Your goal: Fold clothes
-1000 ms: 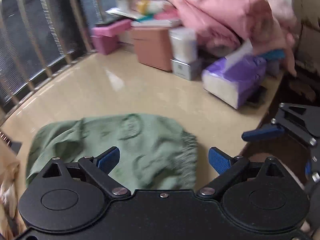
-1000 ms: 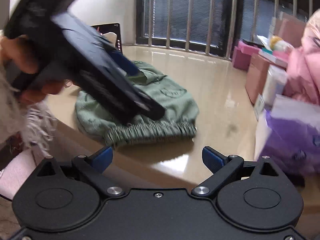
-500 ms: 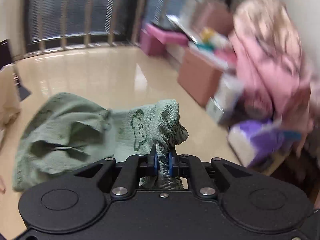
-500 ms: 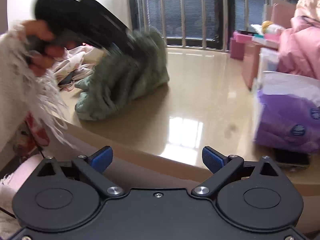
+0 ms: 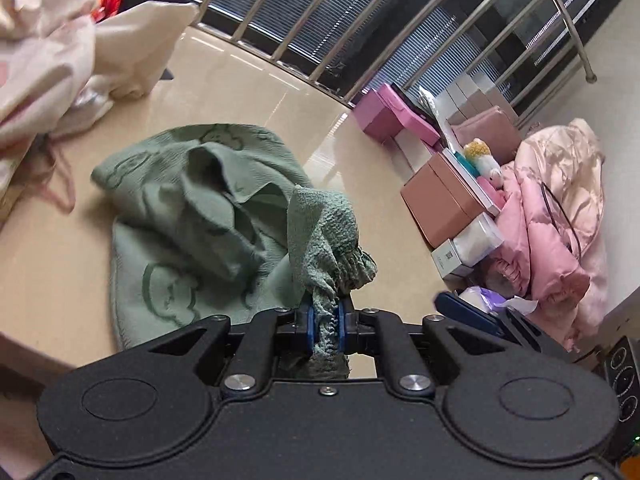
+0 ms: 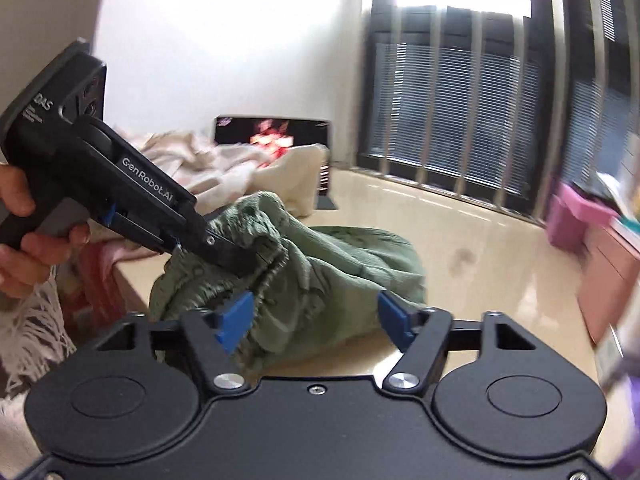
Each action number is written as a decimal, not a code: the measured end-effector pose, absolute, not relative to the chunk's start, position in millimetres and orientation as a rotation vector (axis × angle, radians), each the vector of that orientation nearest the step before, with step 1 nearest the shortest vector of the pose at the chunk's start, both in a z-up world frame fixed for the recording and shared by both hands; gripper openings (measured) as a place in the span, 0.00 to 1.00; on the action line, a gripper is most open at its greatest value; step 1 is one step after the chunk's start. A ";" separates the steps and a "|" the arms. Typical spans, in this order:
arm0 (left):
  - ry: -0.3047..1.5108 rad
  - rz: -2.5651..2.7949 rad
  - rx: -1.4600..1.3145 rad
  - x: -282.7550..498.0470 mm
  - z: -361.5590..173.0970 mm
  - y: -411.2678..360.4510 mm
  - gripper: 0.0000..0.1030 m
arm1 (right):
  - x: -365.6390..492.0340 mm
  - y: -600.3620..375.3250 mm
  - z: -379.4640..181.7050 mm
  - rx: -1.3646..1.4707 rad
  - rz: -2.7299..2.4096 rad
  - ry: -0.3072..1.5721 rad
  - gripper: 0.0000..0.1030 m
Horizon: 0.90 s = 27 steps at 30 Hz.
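A green knitted garment [image 5: 192, 216] with a bear pattern lies crumpled on the glossy beige table [image 5: 248, 92]. My left gripper [image 5: 325, 330] is shut on its elastic hem, which bunches up between the blue pads. In the right wrist view the same green garment [image 6: 320, 276] is lifted at one edge by the left gripper [image 6: 236, 254], held by a person's hand [image 6: 24, 240]. My right gripper [image 6: 316, 316] stands open just in front of the garment, its blue fingertips [image 6: 234, 316] near the cloth with nothing clamped.
A heap of pale pink and cream clothes [image 5: 52, 64] lies at the table's far left. Pink and brown boxes [image 5: 436, 188] and a pink padded jacket [image 5: 556, 224] crowd the right. Window bars [image 6: 452, 128] run along the back. A dark screen [image 6: 276, 136] stands behind the clothes.
My left gripper shut on the garment's hem and lifted it, dragging the cloth into a heap. My right gripper moved in close to the garment and stayed open.
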<state>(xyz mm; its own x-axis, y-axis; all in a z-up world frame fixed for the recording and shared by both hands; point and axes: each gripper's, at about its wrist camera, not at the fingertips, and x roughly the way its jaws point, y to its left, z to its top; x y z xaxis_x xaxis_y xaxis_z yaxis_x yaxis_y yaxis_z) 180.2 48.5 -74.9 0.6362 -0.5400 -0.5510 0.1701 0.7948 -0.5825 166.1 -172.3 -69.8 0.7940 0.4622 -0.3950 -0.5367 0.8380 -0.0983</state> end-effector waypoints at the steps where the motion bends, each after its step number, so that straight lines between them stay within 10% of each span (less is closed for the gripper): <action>1: 0.774 -0.421 -0.528 176.6 -76.7 53.8 0.11 | 167.9 -164.0 -72.0 -0.229 0.541 0.372 0.64; 27: 0.708 -0.198 -0.087 142.8 -81.8 82.4 0.34 | 153.4 -14.7 -100.1 -0.877 0.474 0.250 0.62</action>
